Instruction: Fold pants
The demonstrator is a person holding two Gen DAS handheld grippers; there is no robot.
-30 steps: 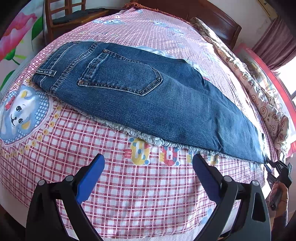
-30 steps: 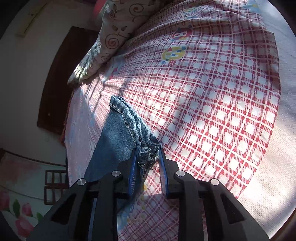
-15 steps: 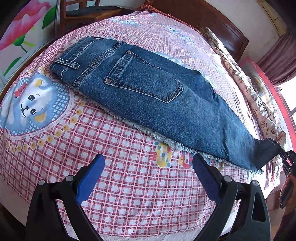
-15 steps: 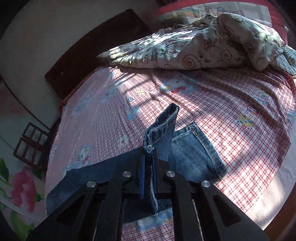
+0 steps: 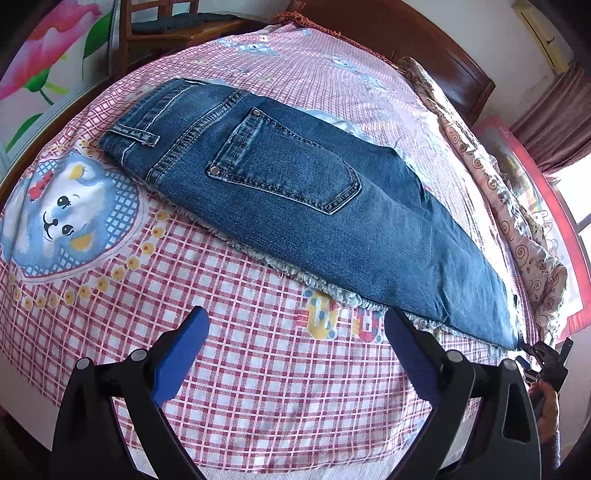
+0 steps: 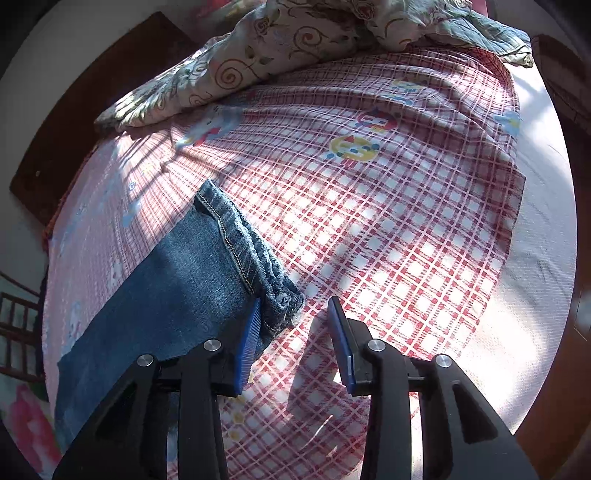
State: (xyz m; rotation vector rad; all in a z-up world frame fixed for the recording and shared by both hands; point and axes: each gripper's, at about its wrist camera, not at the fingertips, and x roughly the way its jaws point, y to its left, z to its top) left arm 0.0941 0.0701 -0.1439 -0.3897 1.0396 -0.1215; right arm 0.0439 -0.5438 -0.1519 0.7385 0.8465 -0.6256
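Blue jeans (image 5: 295, 192), folded lengthwise with a back pocket up, lie slantwise across the checked bed sheet (image 5: 221, 369). My left gripper (image 5: 295, 314) hovers open over bare sheet just in front of their frayed edge, touching nothing. At the leg end, my right gripper (image 6: 295, 306) has its jaws opening. The hem corner of the jeans (image 6: 177, 280) lies on the sheet between them, against the left pad (image 6: 251, 325), and is not pinched. The right gripper (image 5: 543, 354) also shows at the far right of the left wrist view, held by a hand (image 5: 546, 398).
A crumpled floral quilt (image 6: 258, 55) lies along the far side of the bed, also visible as quilt (image 5: 517, 221). A dark wooden headboard (image 5: 406, 37) and a wooden chair (image 5: 166, 26) stand beyond the bed. The bed's edge runs below my left gripper.
Half a second ago the right gripper held the hem pinched and lifted; now the hem is back flat on the sheet and the jaws have parted. The left gripper stayed open, shifting slightly.
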